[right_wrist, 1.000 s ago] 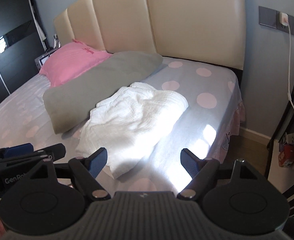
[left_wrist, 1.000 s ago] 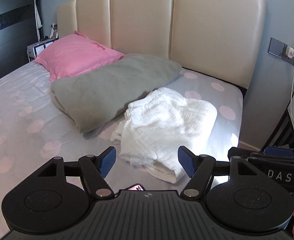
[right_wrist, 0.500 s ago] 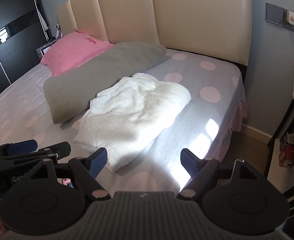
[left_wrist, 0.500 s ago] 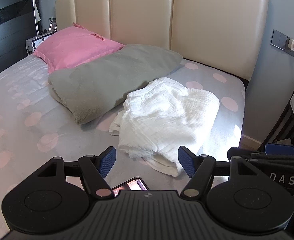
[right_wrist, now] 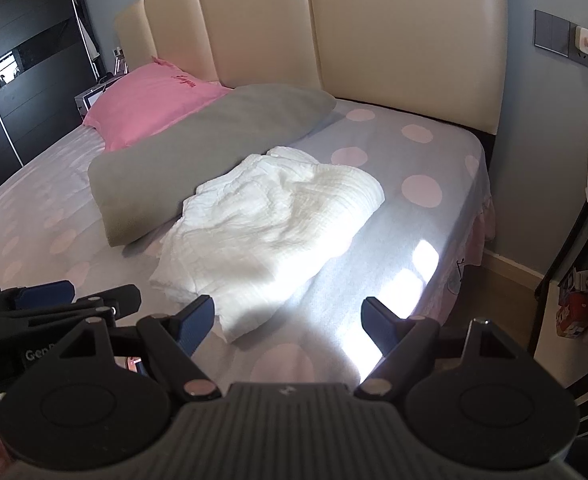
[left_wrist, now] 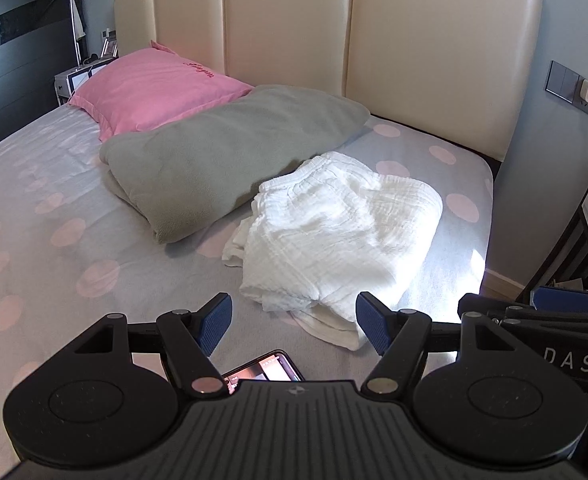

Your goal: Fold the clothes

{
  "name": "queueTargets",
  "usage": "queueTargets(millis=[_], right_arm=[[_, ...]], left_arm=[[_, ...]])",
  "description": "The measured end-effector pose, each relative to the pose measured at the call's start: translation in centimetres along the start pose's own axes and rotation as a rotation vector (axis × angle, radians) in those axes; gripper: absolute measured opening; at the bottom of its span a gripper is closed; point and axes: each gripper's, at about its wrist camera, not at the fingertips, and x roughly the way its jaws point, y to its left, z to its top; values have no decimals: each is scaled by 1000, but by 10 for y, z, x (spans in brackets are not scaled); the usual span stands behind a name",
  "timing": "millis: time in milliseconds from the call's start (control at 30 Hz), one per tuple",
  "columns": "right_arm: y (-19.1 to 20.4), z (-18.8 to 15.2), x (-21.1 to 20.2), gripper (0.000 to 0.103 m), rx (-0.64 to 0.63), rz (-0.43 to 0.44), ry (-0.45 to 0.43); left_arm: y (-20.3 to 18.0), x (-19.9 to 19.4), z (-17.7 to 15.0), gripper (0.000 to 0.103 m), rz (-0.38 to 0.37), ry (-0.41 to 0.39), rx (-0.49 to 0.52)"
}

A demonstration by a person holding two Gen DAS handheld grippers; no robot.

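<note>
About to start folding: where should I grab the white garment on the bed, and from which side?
Take the white garment by its near hem corners, coming from the foot of the bed. That edge lies loose and layered, closest to the open left gripper and right gripper; the far side abuts the grey blanket.

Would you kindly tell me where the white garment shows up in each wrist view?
Left wrist view: white garment lies centre, just beyond the open jaws.
Right wrist view: white garment lies centre-left, ahead of the left jaw.
Shared landmark: the grey blanket touching its left edge.
</note>
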Motion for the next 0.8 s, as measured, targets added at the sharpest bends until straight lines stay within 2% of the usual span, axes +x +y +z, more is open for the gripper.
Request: queueTargets(millis=[800], right_arm=[[1,1,-1,83,-22,3,-10]], left_arm=[[2,3,-4,67,-9,10,-22]])
